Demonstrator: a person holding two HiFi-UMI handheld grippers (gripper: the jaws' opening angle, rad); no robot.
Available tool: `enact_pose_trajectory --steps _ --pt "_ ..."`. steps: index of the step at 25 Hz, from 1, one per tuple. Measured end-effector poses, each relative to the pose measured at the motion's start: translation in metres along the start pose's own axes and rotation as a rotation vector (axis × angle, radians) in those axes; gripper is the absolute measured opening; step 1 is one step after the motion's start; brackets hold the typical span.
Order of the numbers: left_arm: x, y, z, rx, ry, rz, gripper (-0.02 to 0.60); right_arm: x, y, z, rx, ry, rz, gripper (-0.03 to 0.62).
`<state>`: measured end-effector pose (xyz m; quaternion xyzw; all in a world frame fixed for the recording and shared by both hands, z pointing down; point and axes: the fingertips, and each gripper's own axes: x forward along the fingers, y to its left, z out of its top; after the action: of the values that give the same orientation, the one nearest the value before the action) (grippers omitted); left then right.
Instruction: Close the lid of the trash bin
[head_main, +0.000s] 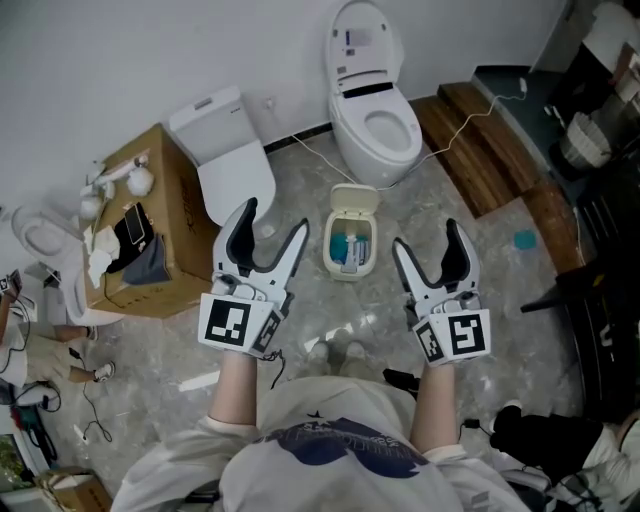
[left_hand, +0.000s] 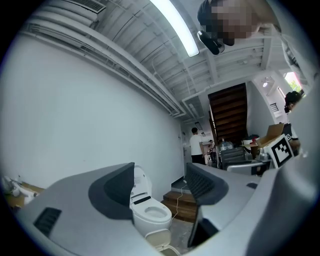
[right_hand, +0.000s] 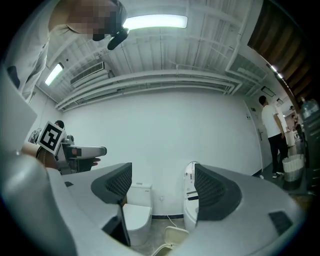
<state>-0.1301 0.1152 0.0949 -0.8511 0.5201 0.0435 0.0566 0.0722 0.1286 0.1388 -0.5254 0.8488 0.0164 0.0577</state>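
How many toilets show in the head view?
2: an open toilet at the wall behind the trash bin, a closed toilet beside the cardboard box. A third may sit partly hidden at far left.

Left forearm (head_main: 238, 385) and right forearm (head_main: 435, 400) are bare, stretched forward side by side from the torso.

Left gripper (head_main: 275, 216): held about level. Jaws spread wide, dark pads facing each other, nothing between them. Left cube (head_main: 228, 322) sits over the wrist, marker face up.

Right gripper (head_main: 425, 235): same pose. Jaws wide apart, nothing between the pads. Right cube (head_main: 462, 335) sits over the wrist, marker face up.

The grippers are well apart and point the same way. Each shows at the edge of the other's gripper view.
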Motion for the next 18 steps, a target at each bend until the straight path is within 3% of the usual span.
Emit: enact_pose_trajectory --steps 13,18 --pt "0.026 -0.002 -0.022 -0.046 0.047 0.116 0.305 0.007 -0.071 -0.018 0.015 0.035 0.052 0.379" --pt "0.053 0.02 -0.032 -0.046 0.047 0.105 0.305 0.041 -0.076 -0.035 0.005 0.057 0.05 0.379"
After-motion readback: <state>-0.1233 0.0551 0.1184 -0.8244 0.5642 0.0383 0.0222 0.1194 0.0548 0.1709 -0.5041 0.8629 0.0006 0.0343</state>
